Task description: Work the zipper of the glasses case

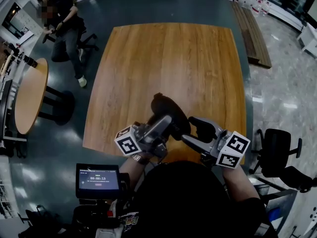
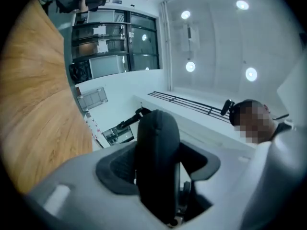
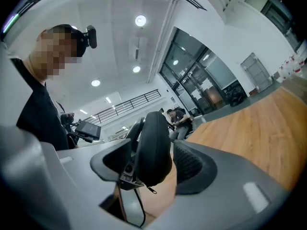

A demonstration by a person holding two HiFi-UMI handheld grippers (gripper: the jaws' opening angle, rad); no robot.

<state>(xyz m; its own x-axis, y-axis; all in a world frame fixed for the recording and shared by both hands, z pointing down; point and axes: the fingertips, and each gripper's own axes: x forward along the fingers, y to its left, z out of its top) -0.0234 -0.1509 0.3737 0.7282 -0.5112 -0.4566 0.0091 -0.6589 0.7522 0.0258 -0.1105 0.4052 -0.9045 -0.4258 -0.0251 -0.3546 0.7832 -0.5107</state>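
We see the black oval glasses case (image 1: 166, 105) held up in the air over the near edge of the large square wooden table (image 1: 163, 58), just in front of the person's body, with a gripper reaching in from either side. The left gripper (image 1: 167, 122) has the case clamped: in the left gripper view its jaws (image 2: 157, 163) are closed on the case (image 2: 156, 138), which stands edge-on and upright between the dark ribbed pads, with the wood grain of the table (image 2: 33, 104) filling the left of that view. The right gripper (image 1: 190, 132) comes in from the other side with its jaws spread wide. In the right gripper view the case (image 3: 154, 138) sits between the jaws (image 3: 151, 164) without being squeezed; a clear gap separates it from the pad on that view's right, and the other pad lies close beside it, though we cannot tell if it touches. A small zipper pull (image 3: 150, 190) dangles from the case's lower edge there. Away from the work, a seated person (image 1: 64, 29) is at the far left of the room, near a round wooden side table (image 1: 29, 95), and a small lit screen (image 1: 98, 180) sits low at the left.
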